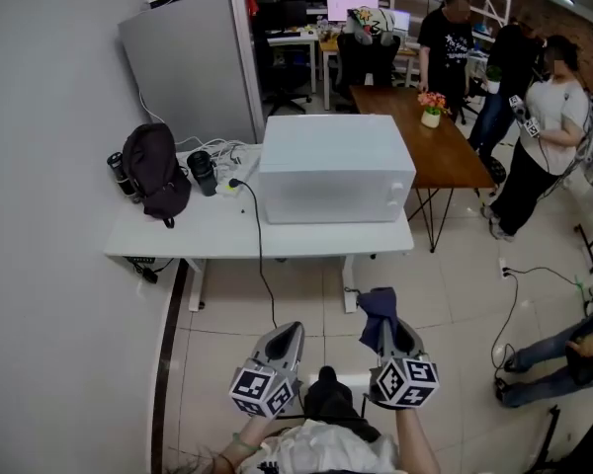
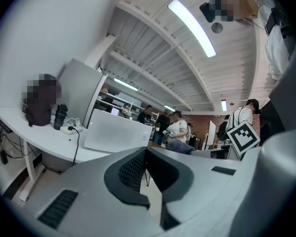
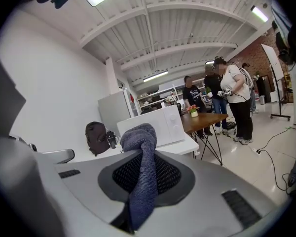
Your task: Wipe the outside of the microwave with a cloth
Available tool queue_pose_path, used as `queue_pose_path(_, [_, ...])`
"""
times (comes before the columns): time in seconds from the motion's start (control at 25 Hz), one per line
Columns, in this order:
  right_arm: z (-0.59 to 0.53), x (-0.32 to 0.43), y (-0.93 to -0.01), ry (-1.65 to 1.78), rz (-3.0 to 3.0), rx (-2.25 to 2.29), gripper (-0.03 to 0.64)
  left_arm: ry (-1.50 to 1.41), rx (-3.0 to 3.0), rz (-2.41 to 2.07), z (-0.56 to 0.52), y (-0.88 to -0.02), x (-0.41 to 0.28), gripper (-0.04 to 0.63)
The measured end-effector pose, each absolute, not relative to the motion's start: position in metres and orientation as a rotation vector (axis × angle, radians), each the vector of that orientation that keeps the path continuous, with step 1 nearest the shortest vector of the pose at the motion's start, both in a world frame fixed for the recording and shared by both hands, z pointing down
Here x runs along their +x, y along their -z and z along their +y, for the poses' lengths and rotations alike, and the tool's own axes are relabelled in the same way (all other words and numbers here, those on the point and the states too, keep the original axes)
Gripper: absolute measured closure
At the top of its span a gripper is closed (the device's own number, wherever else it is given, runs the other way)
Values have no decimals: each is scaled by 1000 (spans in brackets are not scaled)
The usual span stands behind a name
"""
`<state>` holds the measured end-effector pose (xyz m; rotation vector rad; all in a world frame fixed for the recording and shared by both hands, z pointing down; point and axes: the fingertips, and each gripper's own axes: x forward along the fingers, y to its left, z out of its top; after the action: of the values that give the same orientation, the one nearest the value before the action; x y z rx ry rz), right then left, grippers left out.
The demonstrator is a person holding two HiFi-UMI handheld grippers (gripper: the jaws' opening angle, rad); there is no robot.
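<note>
**Two tools held short of the microwave, cloth pinched in the right one**

The right tool (image 1: 383,322) is shown with its jaws closed on a dark blue cloth (image 1: 378,306). In the right gripper view the cloth (image 3: 141,141) is seen rising from between the pads of that tool (image 3: 142,179) and folding over at the top; its lower end is lost in the gap between the jaws. The left tool (image 1: 289,330) is held just beside it, jaws pressed together with nothing between them, as confirmed in the left gripper view (image 2: 147,168). Both are held low above the tiled floor, well apart from the white microwave (image 1: 331,166), which stands on the right part of a white surface (image 1: 212,233). The microwave's rear is hidden. A black cable (image 1: 260,255) is seen running from beside it over the front edge. A black backpack (image 1: 156,171) rests at the left end, against the wall. Behind, a wooden surface (image 1: 445,151) carries a small flower pot (image 1: 432,107), and several people (image 1: 549,136) stand near it. The holder's arms are cut off by the lower edge of the head view.
</note>
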<state>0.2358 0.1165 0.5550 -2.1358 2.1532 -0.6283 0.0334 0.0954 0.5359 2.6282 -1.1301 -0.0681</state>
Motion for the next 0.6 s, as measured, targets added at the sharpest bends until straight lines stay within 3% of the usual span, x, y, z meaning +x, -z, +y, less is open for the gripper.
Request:
queue_pose_path(0.28, [226,166,-543,662,2187,-2108,540,86,2614,-1072,209,-530,2,609])
queue_pose_path(0.6, [283,149,-529,693,2189,-2101,546,140,2627,-1070,251,-513,2,609])
